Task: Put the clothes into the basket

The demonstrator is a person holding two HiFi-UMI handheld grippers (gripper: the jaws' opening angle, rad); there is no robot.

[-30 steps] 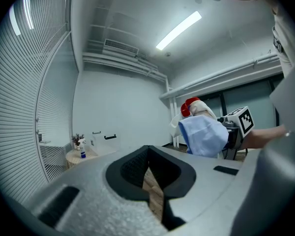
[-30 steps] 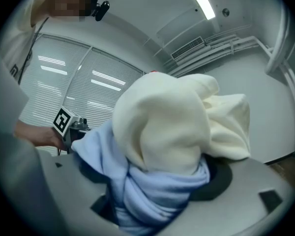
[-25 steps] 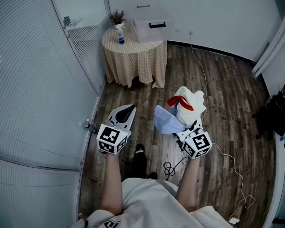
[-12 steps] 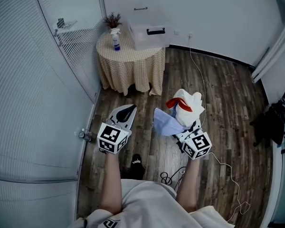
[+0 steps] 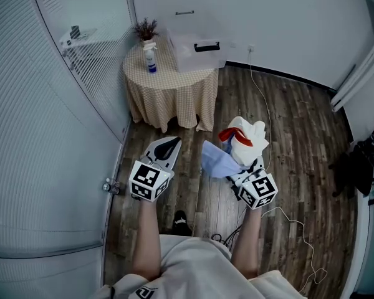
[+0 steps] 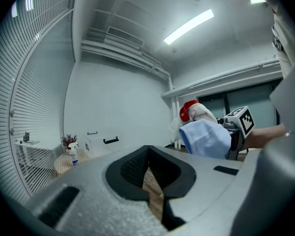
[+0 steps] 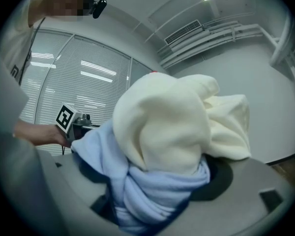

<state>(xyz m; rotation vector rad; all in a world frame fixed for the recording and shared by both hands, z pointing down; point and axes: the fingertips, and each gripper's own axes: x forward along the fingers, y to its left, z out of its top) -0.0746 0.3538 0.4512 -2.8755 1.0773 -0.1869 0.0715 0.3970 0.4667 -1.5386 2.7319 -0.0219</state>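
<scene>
person: light top at the bottom edge of the head view, both forearms reaching forward, one gripper in each hand
shoe (image 5: 182, 219): dark, on the wood plank floor (image 5: 299, 142) between the forearms
black cable (image 5: 222, 236): coiled on the floor just right of the shoe
left gripper (image 5: 169, 144): jaws were closed together, nothing between them; in its own view only a sliver of floor showed below the pads; held over the floor, apart from the clothes
right gripper (image 5: 243, 167): jaws were clamped on the clothes bundle, marker cube facing up; level with the left gripper and to its right
clothes bundle (image 5: 242, 143): held off the floor in the right gripper, not in any container; it filled most of the right gripper view
light blue cloth (image 5: 217, 159): lowest layer, wrapped between the jaws, spilling toward the left gripper
cream garment (image 5: 250, 136): piled on top of the blue cloth
red piece (image 5: 232, 132): showed at the far left side of the bundle
white cable (image 5: 262, 98): ran across the floor from the far wall past the bundle
round table (image 5: 171, 83): checked cloth, stood well beyond both grippers by the far wall
spray bottle (image 5: 150, 61): upright at the tabletop's left edge
dried plant (image 5: 146, 28): far-left edge of the tabletop, just behind the bottle
translucent storage box (image 5: 196, 42): black handle, took up the tabletop's right half
</scene>
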